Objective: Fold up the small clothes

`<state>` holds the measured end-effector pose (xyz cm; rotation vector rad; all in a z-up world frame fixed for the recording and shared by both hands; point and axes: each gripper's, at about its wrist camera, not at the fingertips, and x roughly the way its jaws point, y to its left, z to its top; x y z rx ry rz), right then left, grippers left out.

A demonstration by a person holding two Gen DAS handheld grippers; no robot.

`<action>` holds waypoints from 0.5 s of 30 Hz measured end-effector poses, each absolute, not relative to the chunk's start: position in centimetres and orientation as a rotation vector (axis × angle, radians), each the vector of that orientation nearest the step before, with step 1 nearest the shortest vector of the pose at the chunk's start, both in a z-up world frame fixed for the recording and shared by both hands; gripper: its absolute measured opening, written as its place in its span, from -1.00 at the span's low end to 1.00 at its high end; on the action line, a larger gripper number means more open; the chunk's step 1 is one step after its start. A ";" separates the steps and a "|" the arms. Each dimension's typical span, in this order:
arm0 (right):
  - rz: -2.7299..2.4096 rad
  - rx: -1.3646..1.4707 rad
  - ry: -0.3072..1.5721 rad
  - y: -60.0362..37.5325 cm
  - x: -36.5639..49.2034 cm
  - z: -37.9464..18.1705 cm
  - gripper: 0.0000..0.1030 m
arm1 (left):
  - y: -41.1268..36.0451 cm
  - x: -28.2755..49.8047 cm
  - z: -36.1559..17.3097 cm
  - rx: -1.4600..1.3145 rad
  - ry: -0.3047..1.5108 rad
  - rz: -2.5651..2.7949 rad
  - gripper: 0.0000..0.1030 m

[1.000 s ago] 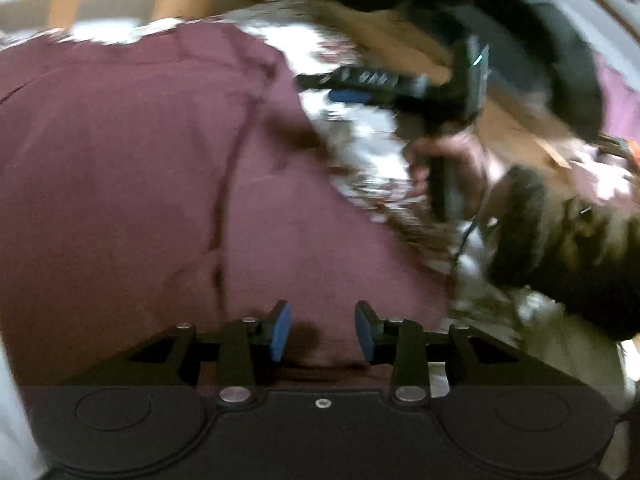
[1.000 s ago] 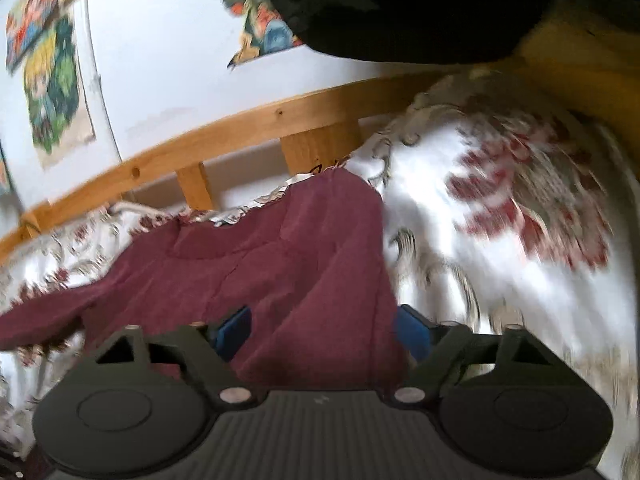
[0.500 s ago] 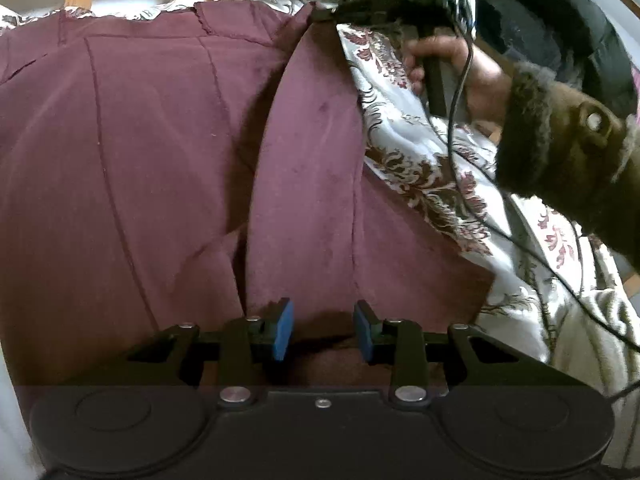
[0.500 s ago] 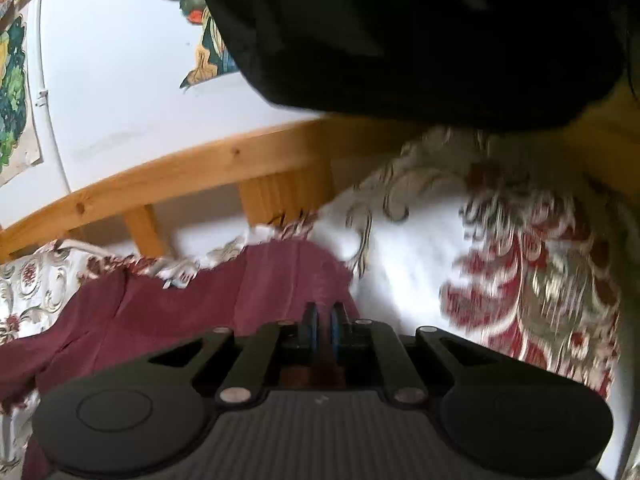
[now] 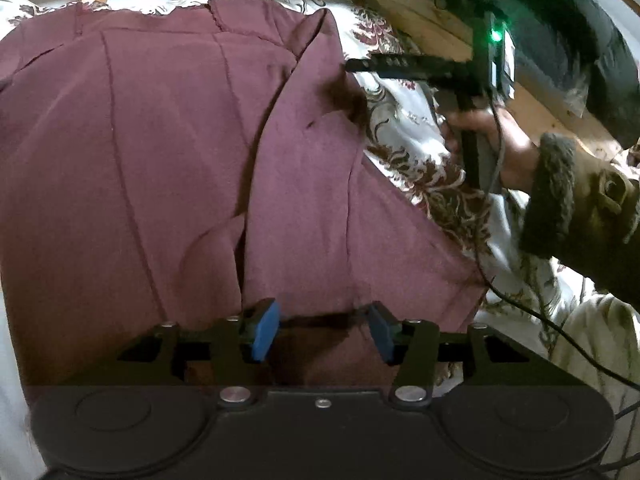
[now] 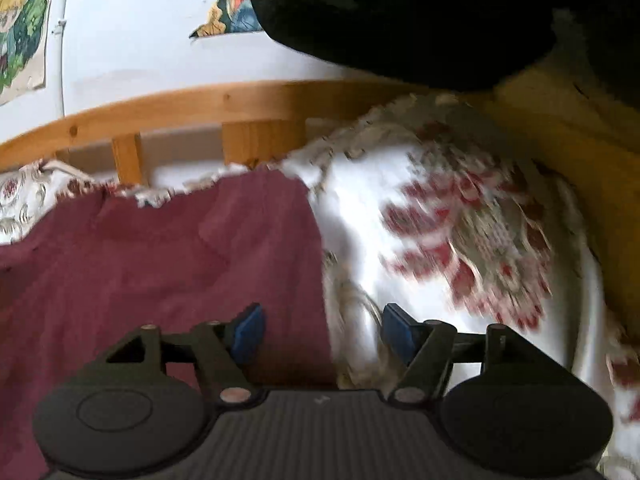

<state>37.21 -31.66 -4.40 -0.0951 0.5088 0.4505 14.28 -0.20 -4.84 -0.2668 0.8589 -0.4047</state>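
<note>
A maroon garment (image 5: 168,152) lies spread on a floral bedspread (image 5: 416,168), with its right side folded inward as a long flap (image 5: 304,184). My left gripper (image 5: 323,330) is open over the garment's near hem, its blue pads on either side of the hem's edge. My right gripper (image 6: 323,330) is open and empty, hovering over the garment's right edge (image 6: 240,264) where it meets the bedspread (image 6: 440,240). In the left wrist view the right gripper (image 5: 352,65) shows at the flap's far corner, held by a hand.
A wooden bed rail (image 6: 224,108) runs along the far side, with a white wall and posters (image 6: 24,28) behind. A dark jacket (image 6: 400,12) hangs overhead. A cable (image 5: 560,320) trails from the right gripper across the bedspread.
My right gripper was shut on the garment's corner half a second ago; now it has opened, let go, and drawn back. My left gripper has opened a little wider and stays at the hem.
</note>
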 end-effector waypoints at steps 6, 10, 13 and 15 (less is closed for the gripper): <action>0.461 -0.006 0.546 -34.1 36.8 -6.1 -0.23 | 0.2 14.7 -5.3 -0.305 0.877 -0.373 0.02; 0.512 0.017 0.563 -33.9 37.5 -6.2 -0.23 | 0.2 14.5 -5.3 -0.301 0.879 -0.368 0.02; 0.499 -0.057 0.585 -32.7 37.5 -6.4 -0.50 | 0.1 14.4 -5.3 -0.300 0.880 -0.366 0.02; 0.478 -0.086 0.593 -32.4 37.1 -6.5 -0.77 | 0.2 14.3 -5.3 -0.302 0.879 -0.365 0.02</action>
